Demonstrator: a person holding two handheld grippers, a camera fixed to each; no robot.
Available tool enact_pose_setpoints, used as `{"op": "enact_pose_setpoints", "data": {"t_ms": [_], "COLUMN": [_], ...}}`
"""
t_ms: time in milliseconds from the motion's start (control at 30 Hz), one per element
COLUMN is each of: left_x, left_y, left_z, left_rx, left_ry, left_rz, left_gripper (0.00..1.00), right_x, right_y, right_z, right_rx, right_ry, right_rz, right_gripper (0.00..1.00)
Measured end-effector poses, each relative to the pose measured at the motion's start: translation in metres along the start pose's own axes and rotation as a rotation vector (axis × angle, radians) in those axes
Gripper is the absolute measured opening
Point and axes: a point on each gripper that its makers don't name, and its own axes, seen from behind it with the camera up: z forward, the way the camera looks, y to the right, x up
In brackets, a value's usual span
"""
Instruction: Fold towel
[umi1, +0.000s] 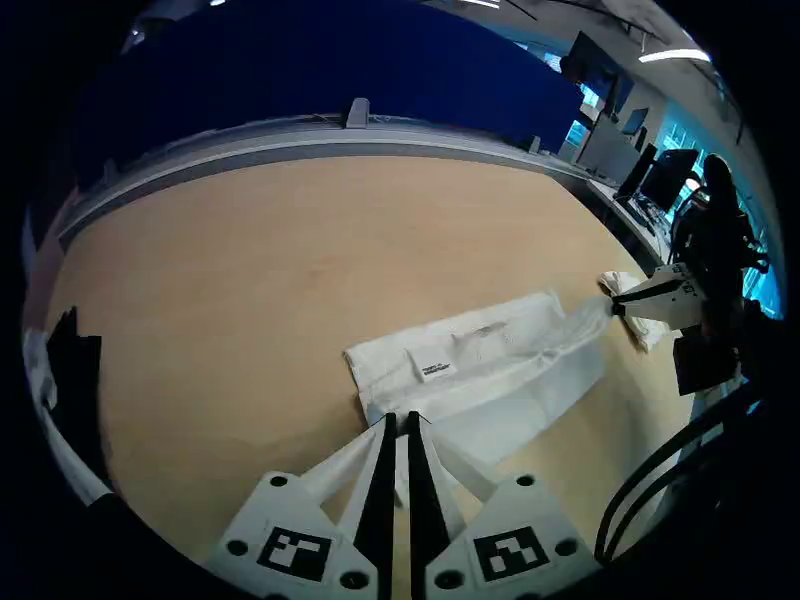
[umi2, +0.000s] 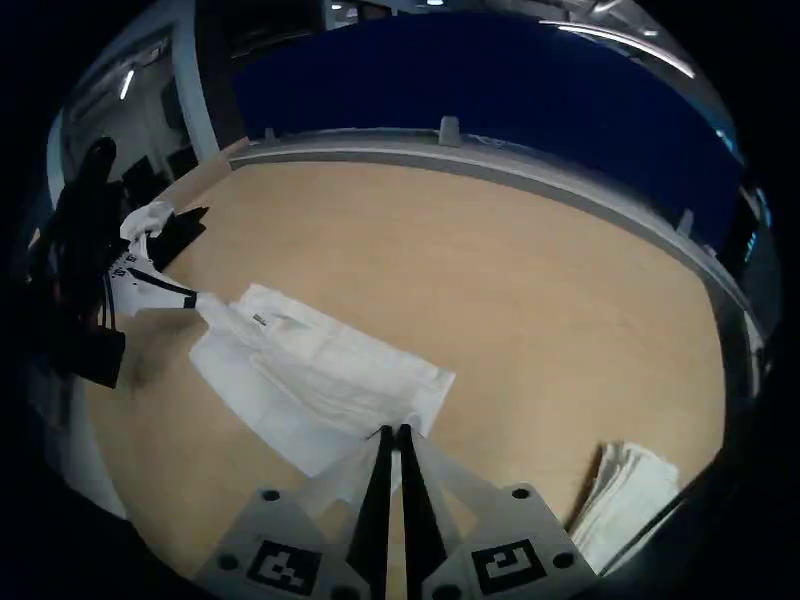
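A long white towel (umi1: 480, 365) lies stretched across the wooden table (umi1: 300, 260), with a small label on its upper layer. At the bottom of the left gripper view, my left gripper (umi1: 400, 428) is shut on the towel's near end. Across the table, my right gripper (umi1: 618, 305) pinches the far end, which is drawn to a point. In the right gripper view, the towel (umi2: 320, 365) runs away to the left. There my right gripper (umi2: 392, 435) is shut on its near corner, and my left gripper (umi2: 190, 298) holds the far end.
A stack of folded white towels (umi2: 625, 490) sits near the table edge, right of my right gripper. A black object (umi2: 180, 232) with a white cloth (umi2: 145, 215) lies at the table's far left end. A blue partition (umi1: 330, 70) backs the table. Monitors (umi1: 660, 175) stand beyond.
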Motion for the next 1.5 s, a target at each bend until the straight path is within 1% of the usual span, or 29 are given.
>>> {"op": "enact_pose_setpoints", "data": {"t_ms": [200,367,467,533,667,700,733,800,833,867,900,1000,1233,1500], "left_x": [0.003,0.006,0.007,0.008,0.009,0.01,0.011,0.013,0.013,0.014,0.014,0.013,0.009,-0.003], "left_y": [-0.003,-0.006,-0.007,-0.009,-0.018,-0.021,-0.023,-0.028,-0.029,-0.029,-0.03,-0.027,-0.023,-0.019], "left_z": [0.005,0.009,0.011,0.012,0.012,0.012,0.011,0.009,0.008,0.007,0.005,0.004,0.001,-0.01], "left_rx": [0.0,0.015,0.024,0.032,0.062,0.071,0.079,0.094,0.096,0.097,0.097,0.087,0.089,0.099], "left_ry": [0.009,0.01,0.01,0.01,0.014,0.015,0.017,0.022,0.026,0.029,0.033,0.033,0.031,0.029], "left_rz": [-0.014,-0.012,-0.01,-0.009,-0.004,-0.003,-0.002,0.0,-0.002,-0.003,-0.005,-0.006,0.007,0.006], "left_gripper": [0.08,0.08,0.09,0.12,0.32,0.5,0.68,1.0,1.0,1.0,1.0,1.0,1.0,1.0], "right_x": [-0.001,0.002,0.003,0.003,0.004,0.005,0.006,0.008,0.009,0.009,0.01,0.011,0.005,-0.016], "right_y": [0.004,0.008,0.011,0.014,0.022,0.023,0.025,0.027,0.028,0.028,0.029,0.027,0.022,0.007], "right_z": [0.008,0.012,0.012,0.013,0.014,0.013,0.013,0.011,0.01,0.009,0.009,0.008,0.006,-0.002], "right_rx": [-0.015,-0.025,-0.037,-0.051,-0.083,-0.087,-0.092,-0.101,-0.102,-0.103,-0.105,-0.099,-0.09,-0.075], "right_ry": [-0.001,0.002,0.002,0.002,0.009,0.012,0.018,0.031,0.034,0.038,0.041,0.044,0.038,0.016], "right_rz": [0.006,0.008,0.005,0.001,-0.005,-0.006,-0.005,-0.004,-0.003,-0.003,-0.002,0.0,-0.009,-0.029], "right_gripper": [0.05,0.06,0.11,0.17,0.37,0.44,0.54,0.75,0.82,0.86,0.88,0.88,0.88,0.88]}}
